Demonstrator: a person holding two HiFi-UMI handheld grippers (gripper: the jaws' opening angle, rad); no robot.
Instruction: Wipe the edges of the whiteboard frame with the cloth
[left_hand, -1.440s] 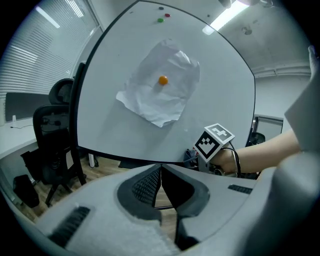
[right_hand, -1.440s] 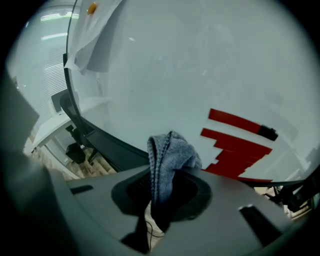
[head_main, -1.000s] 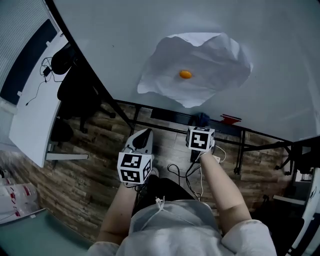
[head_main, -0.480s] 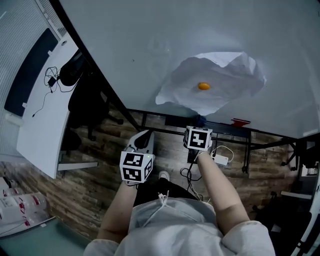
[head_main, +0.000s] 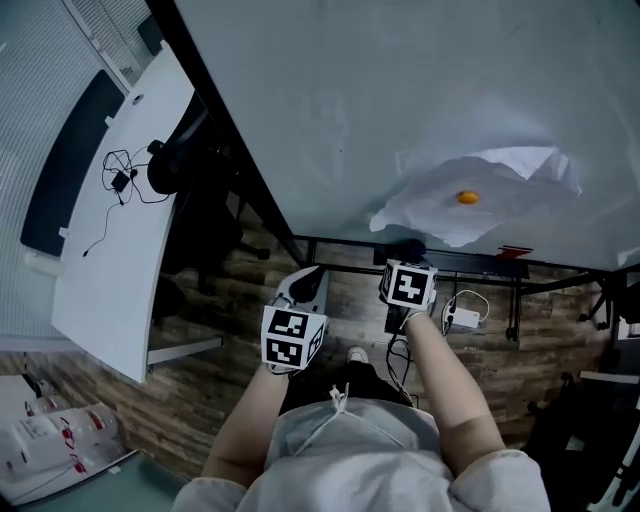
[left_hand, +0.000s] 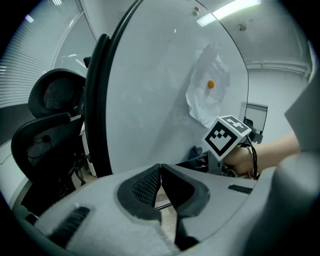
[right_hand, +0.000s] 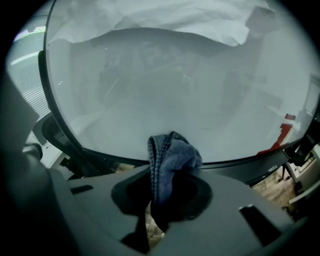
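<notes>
The right tongs (right_hand: 167, 187) are clamped on the blue cloth (right_hand: 172, 155), which sits at the whiteboard's lower frame (right_hand: 235, 167); whether it touches is unclear. The left tongs (left_hand: 160, 182) are together and empty. Wiping looks about to begin: press the cloth onto the frame, then slide it along.

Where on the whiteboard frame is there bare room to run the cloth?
Bare: the bottom frame between the left corner and the cloth, and the whole left edge. Crowded: right of the cloth, where the paper hangs close above and a red item sits at the bottom edge.
</notes>
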